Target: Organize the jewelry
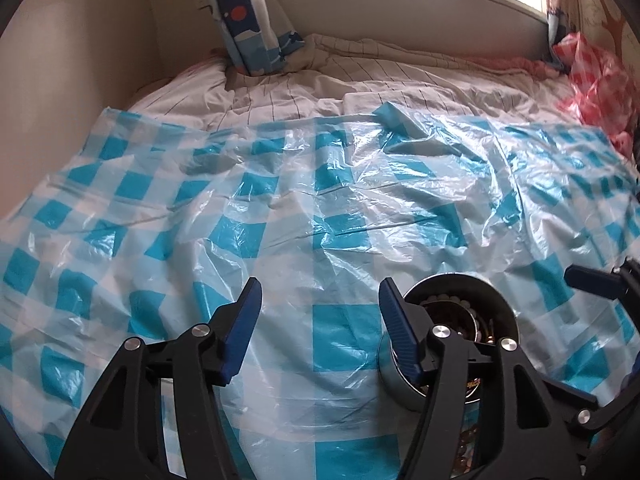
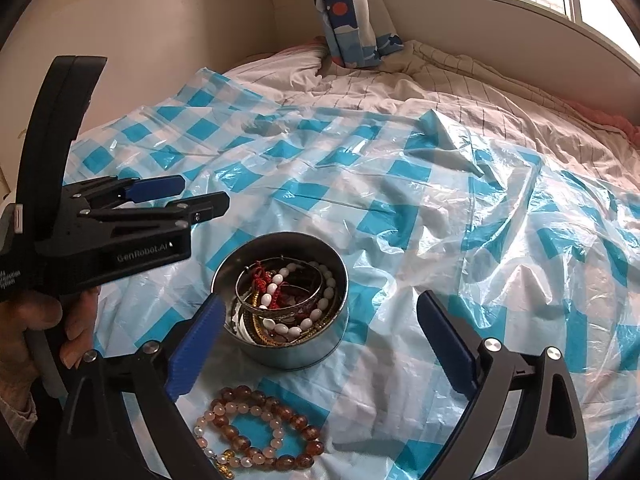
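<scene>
A round metal tin (image 2: 288,354) sits on the blue-checked plastic sheet (image 2: 400,208) on the bed. It holds a silver bangle (image 2: 308,304), white bead bracelets (image 2: 280,326) and a red cord. Amber and pink bead bracelets (image 2: 256,432) lie on the sheet just in front of the tin. My right gripper (image 2: 316,344) is open and empty, its fingers either side of the tin's near edge. My left gripper (image 1: 320,320) is open and empty, left of the tin (image 1: 496,304); it also shows in the right wrist view (image 2: 192,196).
A folded patterned curtain (image 2: 348,12) hangs at the far wall under the window. A striped white sheet (image 2: 460,92) covers the bed beyond the plastic. A red-and-white plastic bag (image 1: 592,80) lies at the far right of the bed.
</scene>
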{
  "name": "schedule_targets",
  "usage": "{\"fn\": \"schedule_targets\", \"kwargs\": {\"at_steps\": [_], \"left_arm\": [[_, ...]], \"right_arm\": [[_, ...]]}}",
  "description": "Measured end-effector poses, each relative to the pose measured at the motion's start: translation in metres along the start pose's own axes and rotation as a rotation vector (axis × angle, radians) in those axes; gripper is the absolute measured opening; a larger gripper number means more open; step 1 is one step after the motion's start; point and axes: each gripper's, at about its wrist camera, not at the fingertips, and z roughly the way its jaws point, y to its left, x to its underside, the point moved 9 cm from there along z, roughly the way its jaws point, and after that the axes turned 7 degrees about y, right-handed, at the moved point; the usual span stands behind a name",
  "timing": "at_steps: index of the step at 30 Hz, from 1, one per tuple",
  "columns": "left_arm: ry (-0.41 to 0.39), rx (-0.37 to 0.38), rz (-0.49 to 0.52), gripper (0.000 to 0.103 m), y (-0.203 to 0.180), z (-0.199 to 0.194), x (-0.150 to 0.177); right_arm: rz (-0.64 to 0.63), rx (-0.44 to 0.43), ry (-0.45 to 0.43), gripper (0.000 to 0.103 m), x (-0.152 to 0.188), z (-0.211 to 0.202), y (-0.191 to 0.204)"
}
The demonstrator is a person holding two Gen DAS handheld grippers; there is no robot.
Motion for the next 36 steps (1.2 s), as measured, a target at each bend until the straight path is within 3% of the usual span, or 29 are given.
{"fn": "schedule_targets", "kwargs": {"at_steps": [18,36], "left_arm": [[0.011,-0.043,0.045,0.068,-0.0086,0.0053,0.0039],[0.017,-0.055,0.053,0.071,-0.0087,0.0089,0.0077]], "right_arm": [[-0.029,0.021,-0.006,0.094,0.0001,-0.0013,-0.0004],[-0.03,0.025,0.001,0.094,0.0015,-0.0006,-0.0015]]}}
